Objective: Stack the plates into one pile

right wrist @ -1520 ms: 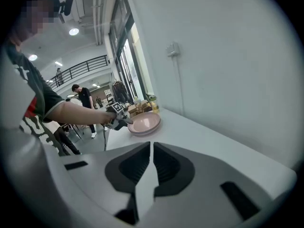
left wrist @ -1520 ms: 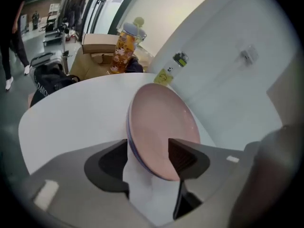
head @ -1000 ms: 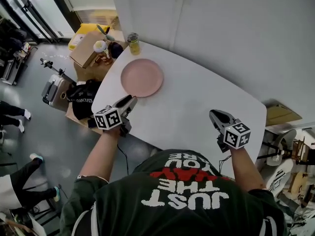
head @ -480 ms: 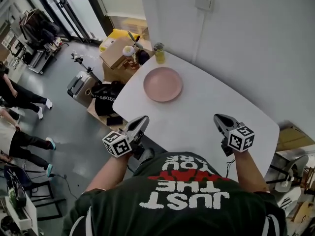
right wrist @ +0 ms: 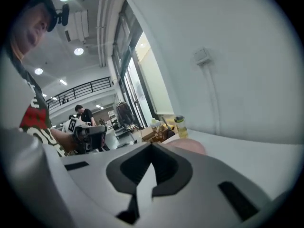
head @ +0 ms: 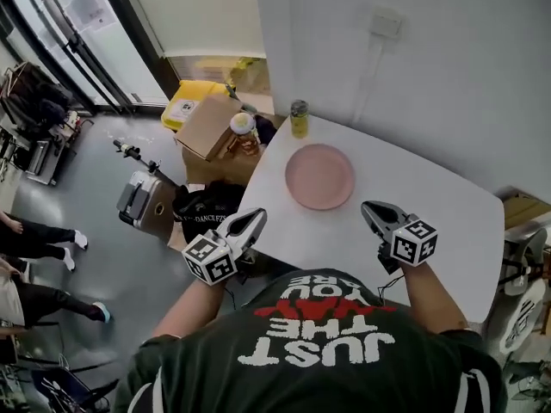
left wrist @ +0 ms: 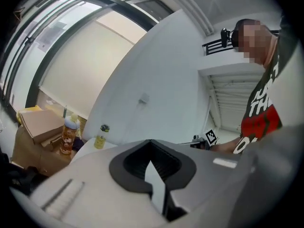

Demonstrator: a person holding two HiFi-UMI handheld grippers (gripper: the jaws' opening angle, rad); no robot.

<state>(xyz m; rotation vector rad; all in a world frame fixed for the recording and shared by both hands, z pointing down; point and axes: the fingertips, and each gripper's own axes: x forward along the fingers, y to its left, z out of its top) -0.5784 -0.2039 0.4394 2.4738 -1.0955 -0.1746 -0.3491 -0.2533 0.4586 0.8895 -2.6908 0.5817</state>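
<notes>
One pink plate (head: 319,176) lies flat on the white table (head: 430,218), toward its far left part; it also shows low in the right gripper view as a pink plate (right wrist: 191,147) just past the jaws. My left gripper (head: 256,218) hangs at the table's near-left edge, short of the plate, shut and empty. My right gripper (head: 368,210) sits over the table just near-right of the plate, shut with nothing in it. In their own views the left gripper (left wrist: 151,167) and right gripper (right wrist: 151,169) have their jaws closed together.
A yellow-green bottle (head: 299,119) stands at the table's far edge by the white wall. Beyond the left edge, on the floor, are a cardboard box (head: 205,126), a yellow bin (head: 189,103), a suitcase (head: 140,201) and a black bag (head: 205,208). People stand at far left.
Both grippers have drawn back from the plate toward the person. The left one has left the tabletop for its near-left edge. The plate has stayed where it was.
</notes>
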